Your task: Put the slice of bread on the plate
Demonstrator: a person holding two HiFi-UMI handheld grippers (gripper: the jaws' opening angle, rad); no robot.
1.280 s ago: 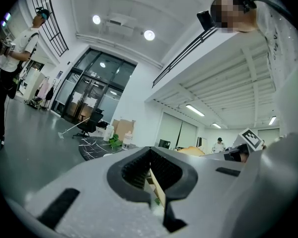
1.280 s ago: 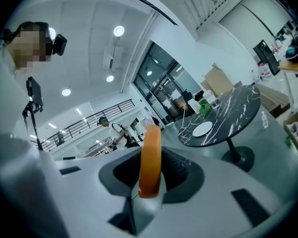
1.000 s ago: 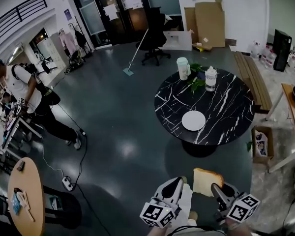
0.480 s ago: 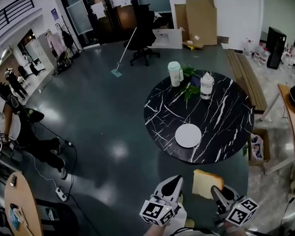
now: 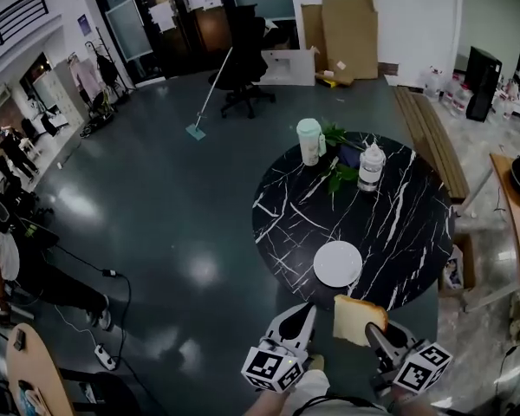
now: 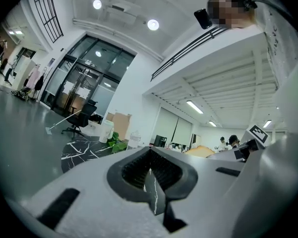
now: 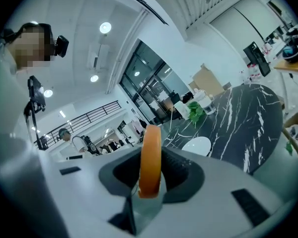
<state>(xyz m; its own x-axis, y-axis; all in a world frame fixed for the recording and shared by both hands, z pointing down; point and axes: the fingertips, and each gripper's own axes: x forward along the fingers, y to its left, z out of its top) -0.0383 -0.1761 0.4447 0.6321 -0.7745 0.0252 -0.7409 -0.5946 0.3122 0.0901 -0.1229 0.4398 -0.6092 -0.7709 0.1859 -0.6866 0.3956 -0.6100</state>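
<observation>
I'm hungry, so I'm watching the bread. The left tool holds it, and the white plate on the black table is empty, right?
No: the right tool holds the slice of bread, as the right gripper view shows. The white plate on the black table is empty.

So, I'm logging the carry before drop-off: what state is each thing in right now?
slice of bread: upright, clamped in the right tongs
plate: empty, flat on the marble table
right tongs: shut on the slice of bread
left tongs: shut, empty
</observation>
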